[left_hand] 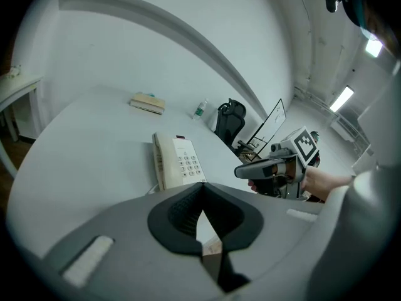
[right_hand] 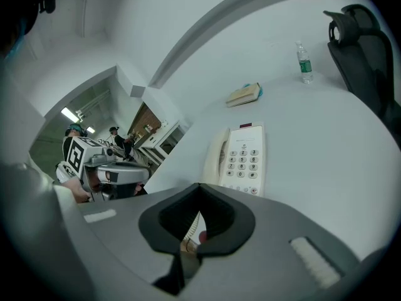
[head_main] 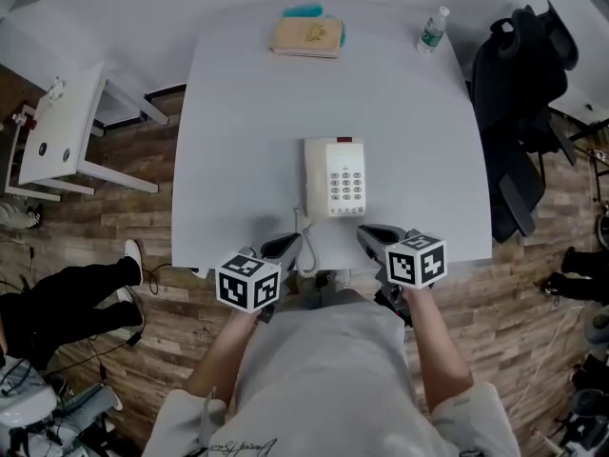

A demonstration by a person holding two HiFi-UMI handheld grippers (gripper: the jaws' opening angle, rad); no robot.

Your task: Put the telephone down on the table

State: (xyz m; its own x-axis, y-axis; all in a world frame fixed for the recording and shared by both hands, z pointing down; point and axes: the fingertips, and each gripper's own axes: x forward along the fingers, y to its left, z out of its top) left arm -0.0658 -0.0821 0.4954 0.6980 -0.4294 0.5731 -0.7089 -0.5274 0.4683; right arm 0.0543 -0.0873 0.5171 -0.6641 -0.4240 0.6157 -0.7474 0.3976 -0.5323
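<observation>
A cream telephone [head_main: 334, 177] lies flat on the white table [head_main: 238, 103], handset along its left side, coiled cord [head_main: 305, 246] trailing toward the near edge. It also shows in the left gripper view [left_hand: 177, 160] and the right gripper view [right_hand: 240, 157]. My left gripper [head_main: 290, 243] hovers at the table's near edge, left of the cord, shut and empty. My right gripper [head_main: 373, 235] hangs just off the phone's near right corner, also shut with nothing in it. Neither touches the phone.
At the table's far edge lie a tan book [head_main: 306, 35] on something teal and a water bottle [head_main: 433, 29]. A black office chair [head_main: 519, 93] stands to the right, a small white side table [head_main: 67, 127] to the left. A seated person's legs [head_main: 57, 298] are at lower left.
</observation>
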